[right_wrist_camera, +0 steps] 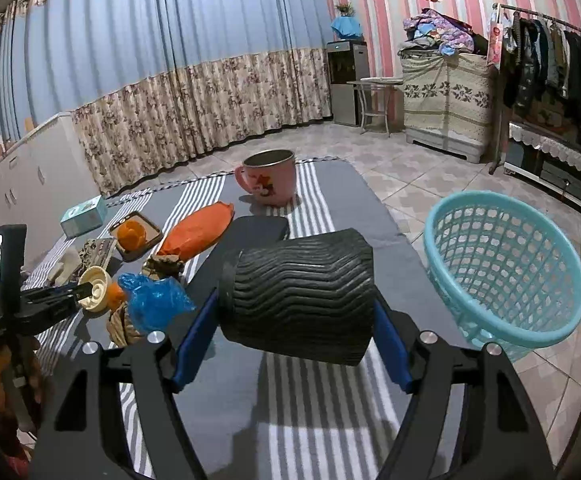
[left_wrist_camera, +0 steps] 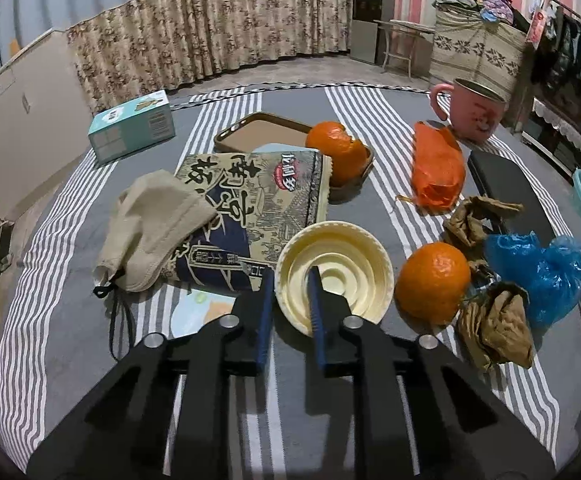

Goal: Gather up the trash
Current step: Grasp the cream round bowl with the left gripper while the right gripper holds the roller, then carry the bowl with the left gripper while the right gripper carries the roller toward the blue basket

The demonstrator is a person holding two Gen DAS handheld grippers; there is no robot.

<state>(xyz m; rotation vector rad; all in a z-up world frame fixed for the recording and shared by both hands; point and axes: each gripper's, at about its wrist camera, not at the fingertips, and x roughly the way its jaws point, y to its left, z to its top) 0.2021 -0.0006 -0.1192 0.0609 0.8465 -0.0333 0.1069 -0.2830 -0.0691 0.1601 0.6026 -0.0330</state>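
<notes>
- Right now the left gripper (left_wrist_camera: 290, 280) pinches the near rim of a cream ribbed plastic cup (left_wrist_camera: 335, 276), one finger inside the bowl and one outside, jaws narrow on the thin wall.
- Meanwhile the right gripper (right_wrist_camera: 296, 332) has its jaws wide around a black ribbed cylindrical cup (right_wrist_camera: 298, 292) lying sideways between the blue pads, held above the striped grey cloth (right_wrist_camera: 314, 408).
- Risk one: a hold on a thin rim alone could let the cream cup pivot or slip out when moved, and it sits just beside a whole orange (left_wrist_camera: 432, 282), which a swing might knock rolling.
- Risk two: the black cup looks clamped across its round, ridged sides, so I judge it may roll out of the pads if the hold loosens before it is over the turquoise mesh basket (right_wrist_camera: 506, 276), which stands off the cloth's right edge.
- Only the right wrist view shows the basket whole, the floor gap beside the cloth, and the left tool with the person's hand (right_wrist_camera: 6, 380).
- Only the left wrist view shows the remaining trash clearly: crumpled brown paper (left_wrist_camera: 494, 328), a blue plastic bag (left_wrist_camera: 542, 268), an orange plastic bag (left_wrist_camera: 438, 168) and a printed snack packet (left_wrist_camera: 250, 208).
</notes>
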